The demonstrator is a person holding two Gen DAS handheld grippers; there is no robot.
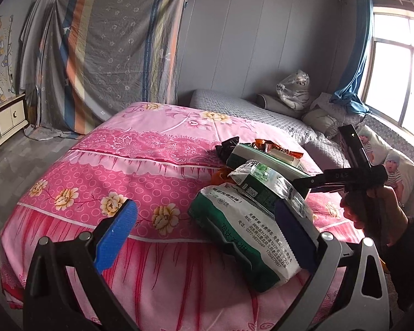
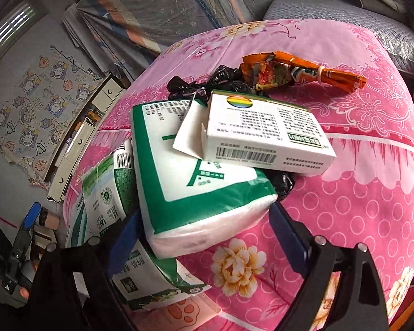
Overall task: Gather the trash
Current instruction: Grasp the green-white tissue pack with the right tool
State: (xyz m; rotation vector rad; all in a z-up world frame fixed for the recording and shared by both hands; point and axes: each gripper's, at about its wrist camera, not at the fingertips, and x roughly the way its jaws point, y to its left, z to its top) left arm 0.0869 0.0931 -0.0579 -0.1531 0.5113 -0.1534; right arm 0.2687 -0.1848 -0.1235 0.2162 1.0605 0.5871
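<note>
Left wrist: pink floral bedspread [image 1: 157, 160] (grey walls, bright window [image 1: 400, 63]).

Both the left gripper [image 1: 207, 234] and right gripper [image 2: 207, 237] gape wide (blue pads angled downward).

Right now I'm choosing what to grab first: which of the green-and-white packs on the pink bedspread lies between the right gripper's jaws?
The green-bordered white tissue pack with the white cardboard box resting on it.
</note>
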